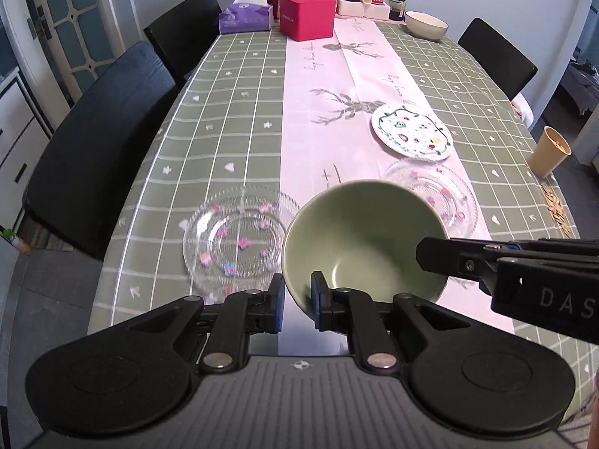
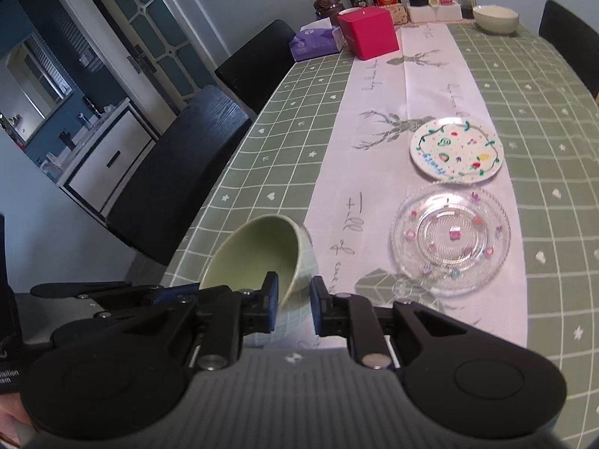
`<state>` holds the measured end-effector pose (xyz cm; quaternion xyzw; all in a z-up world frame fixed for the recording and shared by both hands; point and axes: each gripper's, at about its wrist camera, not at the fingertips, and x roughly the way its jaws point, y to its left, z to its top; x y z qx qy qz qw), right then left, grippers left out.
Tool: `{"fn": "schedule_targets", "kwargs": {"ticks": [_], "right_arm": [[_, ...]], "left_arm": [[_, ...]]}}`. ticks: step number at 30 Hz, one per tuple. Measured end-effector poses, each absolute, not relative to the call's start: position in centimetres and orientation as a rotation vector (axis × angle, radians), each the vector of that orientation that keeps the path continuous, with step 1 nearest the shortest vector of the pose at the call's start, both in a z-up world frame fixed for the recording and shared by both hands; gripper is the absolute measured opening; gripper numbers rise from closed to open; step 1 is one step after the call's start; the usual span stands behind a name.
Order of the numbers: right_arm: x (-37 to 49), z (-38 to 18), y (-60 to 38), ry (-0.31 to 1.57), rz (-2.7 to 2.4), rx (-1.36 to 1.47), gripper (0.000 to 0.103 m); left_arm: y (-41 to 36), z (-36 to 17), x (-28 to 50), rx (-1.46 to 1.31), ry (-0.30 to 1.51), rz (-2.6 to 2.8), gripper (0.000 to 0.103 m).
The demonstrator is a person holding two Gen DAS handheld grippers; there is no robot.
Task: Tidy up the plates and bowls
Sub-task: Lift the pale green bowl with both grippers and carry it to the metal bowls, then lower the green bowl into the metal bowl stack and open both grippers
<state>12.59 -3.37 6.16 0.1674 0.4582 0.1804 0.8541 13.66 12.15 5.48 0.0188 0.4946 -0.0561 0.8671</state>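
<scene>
A pale green bowl (image 1: 359, 239) is held tilted above the table, and both grippers have their jaws across its rim. My left gripper (image 1: 297, 301) is shut on the near rim. My right gripper (image 2: 294, 301) is shut on the bowl (image 2: 262, 258) at its right rim; its finger reaches in from the right in the left wrist view (image 1: 445, 256). A clear glass plate with pink flowers (image 1: 236, 239) lies left of the bowl. A second glass plate (image 2: 451, 237) lies to the right, with a painted white plate (image 2: 456, 153) beyond it. A white bowl (image 2: 495, 18) stands far back right.
The table wears a green checked cloth with a white runner (image 1: 318, 112). A red box (image 1: 307, 15), a purple tissue box (image 1: 245, 18), bottles and jars line the far end. A paper cup (image 1: 548, 151) stands at the right edge. Black chairs (image 1: 97, 142) line the left side.
</scene>
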Motion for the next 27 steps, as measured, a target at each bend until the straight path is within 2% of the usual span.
{"fn": "schedule_targets", "kwargs": {"ticks": [14,27], "right_arm": [[6.2,5.4,-3.5,1.04,0.394,0.355,0.016],[5.0,1.6,-4.2,1.143,0.378,0.399,0.016]], "left_arm": [[12.7,5.9,7.3,0.071,1.019,-0.207,0.015],[11.8,2.8,6.1,0.128,1.095,-0.258,0.016]]}}
